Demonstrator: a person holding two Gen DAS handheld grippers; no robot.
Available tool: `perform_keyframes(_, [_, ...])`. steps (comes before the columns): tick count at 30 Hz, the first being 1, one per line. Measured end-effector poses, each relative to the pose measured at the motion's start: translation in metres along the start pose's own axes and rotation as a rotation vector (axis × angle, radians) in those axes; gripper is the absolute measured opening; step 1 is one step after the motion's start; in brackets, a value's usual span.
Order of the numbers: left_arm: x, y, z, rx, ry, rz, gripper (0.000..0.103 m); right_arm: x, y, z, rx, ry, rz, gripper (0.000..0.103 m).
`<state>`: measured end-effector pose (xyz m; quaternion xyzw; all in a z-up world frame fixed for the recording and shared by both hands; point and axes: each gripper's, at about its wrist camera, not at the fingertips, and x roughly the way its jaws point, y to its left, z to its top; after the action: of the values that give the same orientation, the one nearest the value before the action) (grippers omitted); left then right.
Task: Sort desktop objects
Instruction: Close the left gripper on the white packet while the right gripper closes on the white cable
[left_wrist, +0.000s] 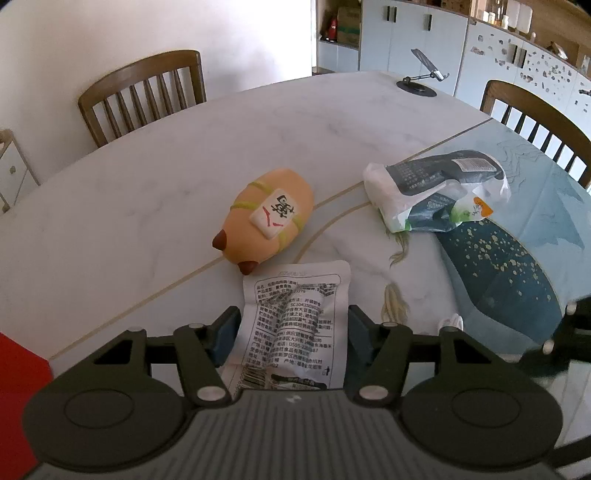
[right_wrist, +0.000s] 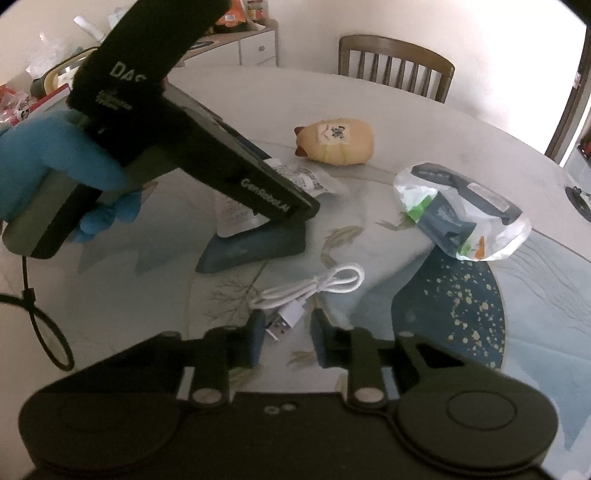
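White packet half under claw

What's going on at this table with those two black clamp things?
A person in blue gloves is tidying the table with a handheld clamp in each hand. The left gripper sits open around a white snack packet, not yet squeezing it. The right gripper is open just short of a white charging cable. A peach toy and a plastic bag of packets lie untouched farther back.
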<state>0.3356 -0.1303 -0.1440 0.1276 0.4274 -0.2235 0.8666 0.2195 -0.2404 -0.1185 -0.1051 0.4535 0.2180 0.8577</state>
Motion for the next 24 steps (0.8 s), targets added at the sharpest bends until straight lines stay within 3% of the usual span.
perform_keyframes(2, [0.001, 0.000, 0.001, -0.009, 0.001, -0.002, 0.062, -0.001, -0.001, -0.001, 0.000, -0.008, -0.011, 0.048])
perform_keyframes(4, [0.001, 0.000, 0.001, -0.016, 0.002, -0.001, 0.062, -0.005, -0.006, -0.001, 0.020, -0.034, 0.000, 0.081])
perform_keyframes(8, [0.002, 0.001, 0.001, -0.023, 0.004, -0.005, 0.062, 0.000, -0.008, 0.004, -0.023, -0.016, 0.047, 0.081])
perform_keyframes(11, [0.001, 0.001, 0.002, -0.021, 0.006, -0.005, 0.062, 0.008, -0.009, 0.007, -0.075, -0.024, 0.028, 0.081])
perform_keyframes(24, [0.002, 0.000, 0.002, -0.018, 0.003, -0.007, 0.062, 0.028, -0.024, 0.017, -0.110, -0.028, 0.085, 0.085])
